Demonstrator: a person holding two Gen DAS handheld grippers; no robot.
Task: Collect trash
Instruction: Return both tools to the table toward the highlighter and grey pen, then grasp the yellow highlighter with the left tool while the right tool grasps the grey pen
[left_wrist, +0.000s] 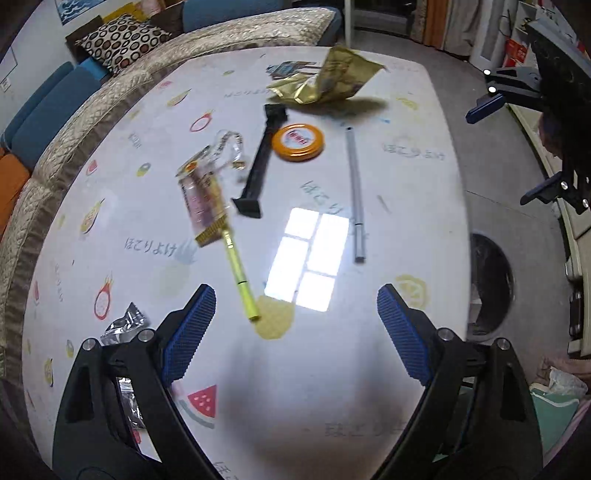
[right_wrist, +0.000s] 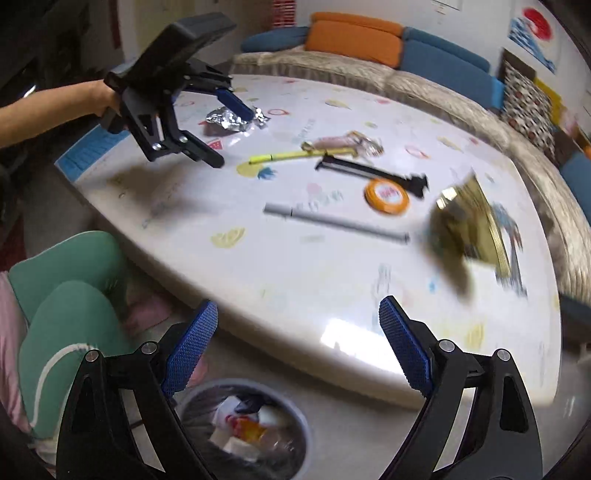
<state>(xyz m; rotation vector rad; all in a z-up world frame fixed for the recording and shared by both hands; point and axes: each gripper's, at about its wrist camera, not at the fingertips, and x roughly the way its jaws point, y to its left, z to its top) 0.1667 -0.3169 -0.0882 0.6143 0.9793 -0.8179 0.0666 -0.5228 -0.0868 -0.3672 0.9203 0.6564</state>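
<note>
A: Quick pass. My left gripper (left_wrist: 295, 332) has its jaws spread wide, nothing between the pads, hanging over the near part of the worktop (left_wrist: 406, 184). Right gripper (right_wrist: 297, 347) is the same: jaws wide apart and empty, over the worktop edge with the trash bin (right_wrist: 243, 428) on the floor below it.

B: Where is the trash?

A: A crumpled gold wrapper (left_wrist: 328, 79) is at the far side of the worktop. In the right wrist view it is blurred, so I can't tell whether it rests flat. A clear snack packet (left_wrist: 205, 192) lies toward the sofa side, its end touching a yellow pen (left_wrist: 240, 277). A silver foil wrapper (left_wrist: 123, 326) sits near the edge, just beside my left gripper's finger; from the right wrist view one blue pad is in front of it.

B: Other items?

A: A black stick-shaped tool (left_wrist: 260, 166) is in the middle, an orange lid (left_wrist: 298, 142) touching or just beside it, and a grey pen (left_wrist: 356, 192) well apart on the bin side. The bin already holds mixed paper and packaging.

B: Person?

A: A bare forearm (right_wrist: 48, 107) is holding the left gripper, with green trouser legs (right_wrist: 62, 295) beside the bin. A sofa (left_wrist: 110, 92) with cushions wraps round the far side.
</note>
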